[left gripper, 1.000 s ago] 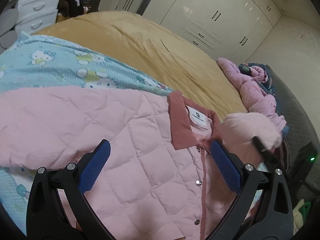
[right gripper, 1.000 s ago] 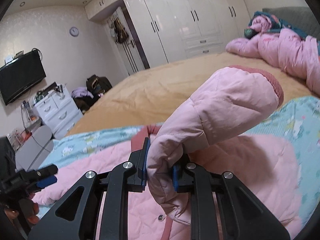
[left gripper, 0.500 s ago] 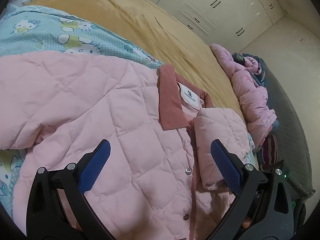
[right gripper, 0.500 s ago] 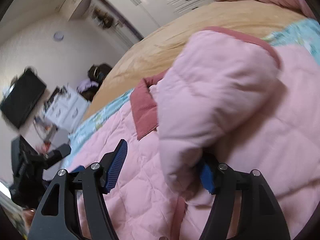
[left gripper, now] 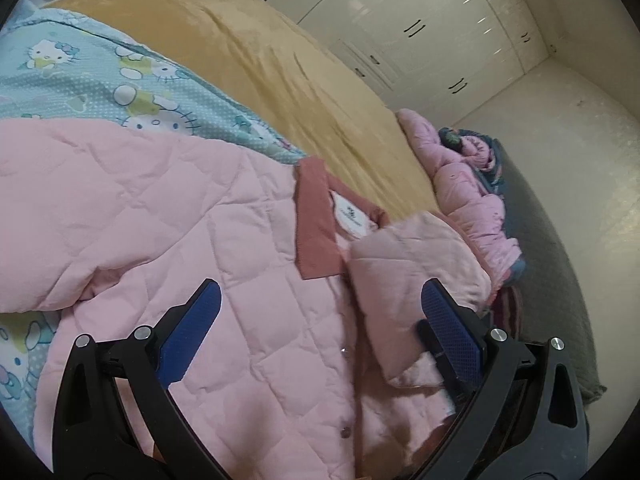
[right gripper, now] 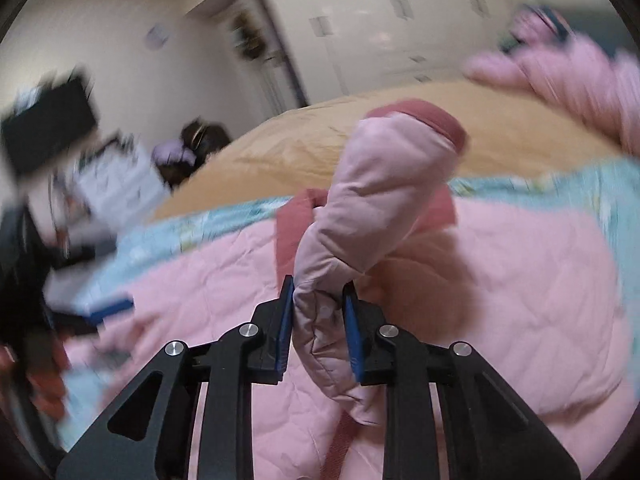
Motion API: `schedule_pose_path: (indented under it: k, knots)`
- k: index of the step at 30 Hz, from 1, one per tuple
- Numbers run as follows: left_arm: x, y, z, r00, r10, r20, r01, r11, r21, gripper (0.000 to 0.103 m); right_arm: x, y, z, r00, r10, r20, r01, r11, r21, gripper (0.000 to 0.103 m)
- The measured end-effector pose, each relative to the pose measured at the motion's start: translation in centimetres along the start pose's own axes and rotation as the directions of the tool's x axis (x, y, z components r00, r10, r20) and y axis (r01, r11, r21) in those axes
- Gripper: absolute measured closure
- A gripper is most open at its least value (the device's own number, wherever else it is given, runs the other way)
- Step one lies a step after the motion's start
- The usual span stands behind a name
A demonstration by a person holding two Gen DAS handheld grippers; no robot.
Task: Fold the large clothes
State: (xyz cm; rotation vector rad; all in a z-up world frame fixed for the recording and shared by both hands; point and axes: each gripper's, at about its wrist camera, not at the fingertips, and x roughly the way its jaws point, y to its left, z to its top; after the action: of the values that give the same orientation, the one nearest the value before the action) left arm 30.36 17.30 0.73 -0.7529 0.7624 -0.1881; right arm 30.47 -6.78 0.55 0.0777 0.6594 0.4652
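the right gripper's (right gripper: 318,320) blue fingers (right gripper: 285,320) are pinched tight on the sleeve (right gripper: 380,200) of the pink quilted jacket (left gripper: 180,220), which rises between them with its dusty-red cuff pointing away from the camera. the left gripper (left gripper: 320,328) hangs spread wide above the jacket front with nothing between its fingers. the jacket lies face up on a cartoon-print blue sheet (left gripper: 120,80) over the tan bedspread (left gripper: 280,60), its collar (left gripper: 316,220) toward the far side. the right view is smeared, so the dark shapes at its left, probably a television and drawers, are hard to read. in the left view the sleeve partly covers the right half of the jacket, and the hem is cut off behind the gripper. a heap of pink and dark clothes (left gripper: 472,184) sits near the bed's far right edge, close to the collar. bare bedspread stretches beyond the sheet toward the white wardrobes (left gripper: 420,20).
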Motion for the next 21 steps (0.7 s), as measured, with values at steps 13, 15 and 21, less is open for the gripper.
schedule_pose_path:
  k: [13, 15, 21]
  knots:
    - [1.8, 2.7, 0.0, 0.986, -0.167, -0.021, 0.162, 0.976, -0.147, 0.009, 3.9, 4.5, -3.4, 0.978, 0.037, -0.205, -0.073, 0.982, -0.173, 0.07]
    - [2.4, 2.7, -0.3, 0.98, -0.195, -0.039, 0.187, 0.97, -0.156, 0.009, 4.0, 4.5, -3.7, 0.969, 0.087, -0.233, -0.121, 0.983, -0.135, 0.058]
    - [4.2, 2.2, -1.2, 0.994, -0.046, -0.102, 0.04, 0.997, -0.061, 0.009, 2.9, 4.0, -3.8, 0.961, 0.148, -0.234, -0.17, 0.983, -0.075, 0.046]
